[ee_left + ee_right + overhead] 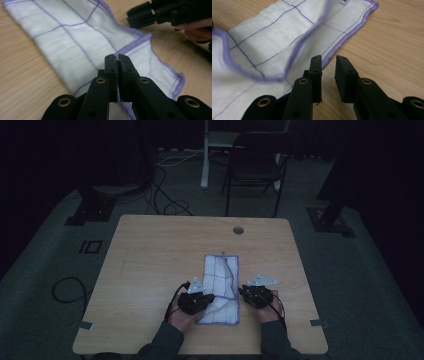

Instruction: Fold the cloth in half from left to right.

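Note:
A white cloth [220, 280] with thin purple lines and a purple hem lies folded lengthways on the wooden table [150, 250], towards its near edge. My left gripper [210, 297] is at the cloth's near left side. In the left gripper view its jaws [117, 58] are shut on the cloth's [75, 37] purple hem, which is raised off the table there. My right gripper [243, 291] is at the cloth's right edge. Its jaws [329, 61] stand a little apart over bare wood, just beside the hem of the cloth [269, 32]. A raised, blurred fold of the hem curves across that view.
A round cable hole [238, 230] sits near the table's far edge. Beyond the table stand a dark chair [255, 165] and a white post [204, 155], with cables [165, 195] on the grey floor. The room is dim.

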Demonstrator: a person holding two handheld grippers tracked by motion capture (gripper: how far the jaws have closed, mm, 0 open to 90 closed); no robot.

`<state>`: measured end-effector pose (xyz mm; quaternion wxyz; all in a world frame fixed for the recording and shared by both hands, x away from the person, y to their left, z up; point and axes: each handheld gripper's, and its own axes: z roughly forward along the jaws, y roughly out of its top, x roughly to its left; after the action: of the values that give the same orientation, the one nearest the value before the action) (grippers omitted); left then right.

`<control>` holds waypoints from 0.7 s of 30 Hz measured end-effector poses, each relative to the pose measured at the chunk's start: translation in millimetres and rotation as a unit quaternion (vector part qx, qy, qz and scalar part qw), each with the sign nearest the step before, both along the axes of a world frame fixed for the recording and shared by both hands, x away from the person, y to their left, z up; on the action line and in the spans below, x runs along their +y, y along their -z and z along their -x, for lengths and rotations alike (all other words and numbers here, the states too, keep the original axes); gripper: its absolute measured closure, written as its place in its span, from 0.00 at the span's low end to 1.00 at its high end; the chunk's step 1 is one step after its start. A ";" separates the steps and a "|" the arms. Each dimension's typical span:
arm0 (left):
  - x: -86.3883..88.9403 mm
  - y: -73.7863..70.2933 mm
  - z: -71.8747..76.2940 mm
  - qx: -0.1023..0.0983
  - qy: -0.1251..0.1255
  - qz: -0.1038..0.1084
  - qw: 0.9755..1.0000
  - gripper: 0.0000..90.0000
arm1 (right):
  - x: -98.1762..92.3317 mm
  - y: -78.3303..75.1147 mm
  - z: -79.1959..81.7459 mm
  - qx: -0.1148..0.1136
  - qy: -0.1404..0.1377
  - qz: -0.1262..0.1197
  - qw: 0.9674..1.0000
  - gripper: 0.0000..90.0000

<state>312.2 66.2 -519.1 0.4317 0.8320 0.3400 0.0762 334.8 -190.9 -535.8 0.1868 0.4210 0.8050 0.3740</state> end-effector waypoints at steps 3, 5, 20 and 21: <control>-5.2 0.3 1.1 -0.001 0.007 -0.001 1.000 0.97 | -0.3 -0.1 0.0 0.000 0.000 0.000 1.000 0.85; -10.8 0.5 2.7 0.000 0.013 0.000 1.000 0.97 | -0.2 -0.2 0.0 0.000 0.000 0.000 1.000 0.85; -34.2 0.1 16.6 -0.005 0.048 0.003 0.999 0.97 | 7.0 -2.6 -13.7 -0.004 -0.002 -0.008 1.000 0.83; -34.5 -0.2 17.2 -0.005 0.049 0.005 0.999 0.97 | 7.0 -2.6 -13.7 -0.004 -0.002 -0.008 1.000 0.83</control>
<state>295.0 31.7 -518.9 0.4409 0.8450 0.2973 0.0570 348.5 -183.9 -533.2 0.1860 0.4193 0.8021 0.3824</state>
